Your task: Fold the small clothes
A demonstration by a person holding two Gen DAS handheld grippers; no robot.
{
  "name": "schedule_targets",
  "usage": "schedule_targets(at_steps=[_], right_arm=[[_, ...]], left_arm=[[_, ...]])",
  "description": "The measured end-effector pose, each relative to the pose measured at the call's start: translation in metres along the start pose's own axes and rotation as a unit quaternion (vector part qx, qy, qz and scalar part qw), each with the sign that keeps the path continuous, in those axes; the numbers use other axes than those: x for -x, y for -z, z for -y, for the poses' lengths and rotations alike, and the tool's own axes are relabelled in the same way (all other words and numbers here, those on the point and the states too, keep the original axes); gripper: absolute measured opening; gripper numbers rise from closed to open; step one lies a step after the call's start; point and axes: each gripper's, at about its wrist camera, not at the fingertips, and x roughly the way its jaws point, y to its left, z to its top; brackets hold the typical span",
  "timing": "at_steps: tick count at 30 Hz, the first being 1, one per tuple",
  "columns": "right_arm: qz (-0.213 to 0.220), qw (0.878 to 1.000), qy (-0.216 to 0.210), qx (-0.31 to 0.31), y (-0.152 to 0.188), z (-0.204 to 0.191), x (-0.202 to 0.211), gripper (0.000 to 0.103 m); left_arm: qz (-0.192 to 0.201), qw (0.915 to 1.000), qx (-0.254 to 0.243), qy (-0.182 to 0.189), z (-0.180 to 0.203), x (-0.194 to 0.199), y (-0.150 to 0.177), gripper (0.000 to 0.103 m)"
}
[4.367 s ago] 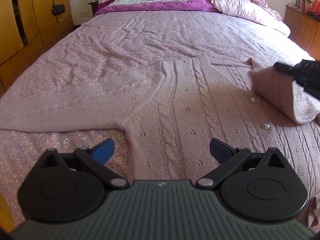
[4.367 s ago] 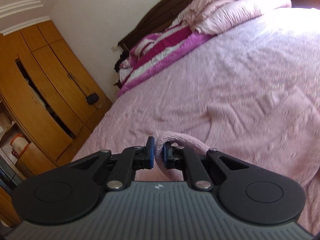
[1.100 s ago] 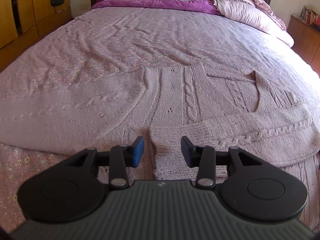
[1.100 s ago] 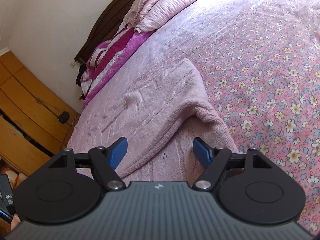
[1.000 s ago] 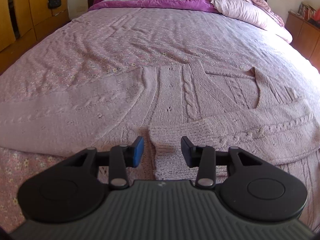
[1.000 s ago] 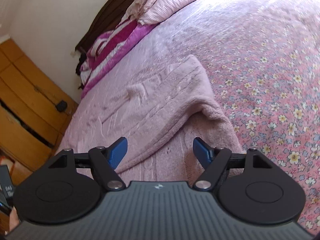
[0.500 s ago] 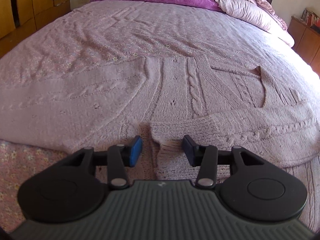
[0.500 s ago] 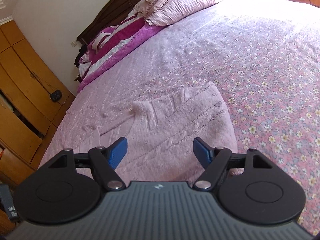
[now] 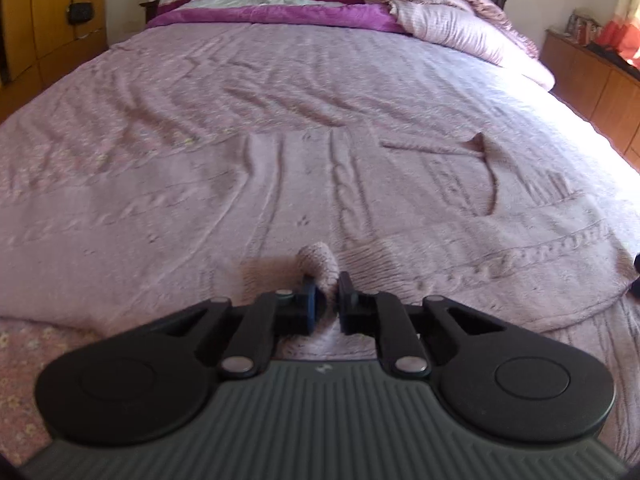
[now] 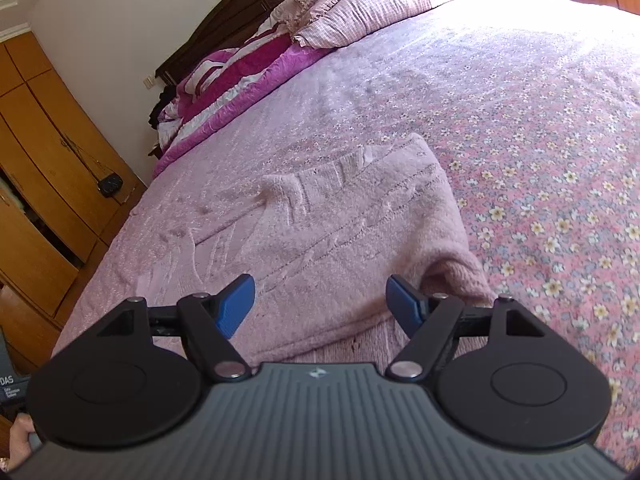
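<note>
Left gripper (image 9: pixel 325 305): just clamped onto sleeve cuff (image 9: pixel 318 262) of pink cardigan (image 9: pixel 304 184), spread on bed (image 9: pixel 280 72) ahead. Right gripper (image 10: pixel 320 304): wide apart, empty, above cardigan's folded side.

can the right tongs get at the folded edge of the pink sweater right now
Probably yes. The right tongs are open and empty, with the folded edge of the sweater just ahead by the right finger, and nothing lies between them.
</note>
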Motion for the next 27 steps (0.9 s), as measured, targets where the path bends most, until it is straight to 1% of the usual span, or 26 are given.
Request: schedule_targets(at_steps=[2, 4, 6, 8, 9, 11, 13, 15, 16, 19, 21, 23, 25, 27], right_arm=[[0.003, 1.0, -0.004, 0.004, 0.006, 0.003, 0.004, 0.079], [0.003, 1.0, 0.003, 0.016, 0.01, 0.005, 0.004, 0.079], [-0.004, 1.0, 0.02, 0.019, 0.012, 0.009, -0.001, 0.079], [-0.002, 1.0, 0.018, 0.006, 0.009, 0.016, -0.008, 0.079], [0.002, 1.0, 0.019, -0.002, 0.007, 0.018, -0.009, 0.079], [0.025, 0.999, 0.025, -0.011, 0.004, 0.021, -0.007, 0.079], [0.042, 0.999, 0.031, -0.011, 0.003, 0.021, -0.005, 0.079], [0.045, 0.998, 0.03, -0.016, 0.006, 0.023, -0.006, 0.079], [0.042, 0.999, 0.031, -0.015, 0.007, 0.024, -0.008, 0.079], [0.031, 0.999, 0.031, -0.004, 0.012, 0.024, -0.01, 0.079], [0.018, 0.999, 0.032, 0.011, 0.012, 0.021, -0.009, 0.08], [-0.002, 0.999, 0.032, 0.025, 0.007, 0.016, -0.007, 0.08], [-0.016, 0.999, 0.016, 0.029, 0.0, 0.01, -0.002, 0.08], [-0.016, 0.999, 0.01, 0.038, -0.005, 0.002, 0.005, 0.08]], left_arm=[[0.015, 0.9998, -0.014, -0.003, 0.006, 0.002, -0.004, 0.01], [0.028, 0.9993, -0.025, -0.006, 0.012, 0.005, -0.013, 0.01], [0.042, 0.9986, -0.031, -0.003, 0.015, 0.008, -0.028, 0.01], [0.062, 0.9974, -0.037, 0.0, 0.018, 0.016, -0.045, 0.01], [0.076, 0.9963, -0.039, 0.002, 0.019, 0.02, -0.053, 0.01], [0.103, 0.9936, -0.046, -0.001, 0.022, 0.028, -0.066, 0.01], [0.118, 0.9914, -0.055, -0.018, 0.024, 0.028, -0.073, 0.01], [0.108, 0.9922, -0.053, -0.032, 0.022, 0.016, -0.073, 0.01], [0.097, 0.9933, -0.05, -0.038, 0.019, 0.008, -0.072, 0.01], [0.043, 0.9964, -0.041, -0.061, 0.008, -0.022, -0.06, 0.01], [0.014, 0.9976, -0.031, -0.061, 0.0, -0.035, -0.049, 0.01], [0.007, 0.9979, -0.028, -0.059, -0.005, -0.04, -0.04, 0.011], [0.013, 0.9975, -0.037, -0.059, -0.005, -0.04, -0.037, 0.011], [0.016, 0.9968, -0.048, -0.062, -0.003, -0.039, -0.036, 0.011]])
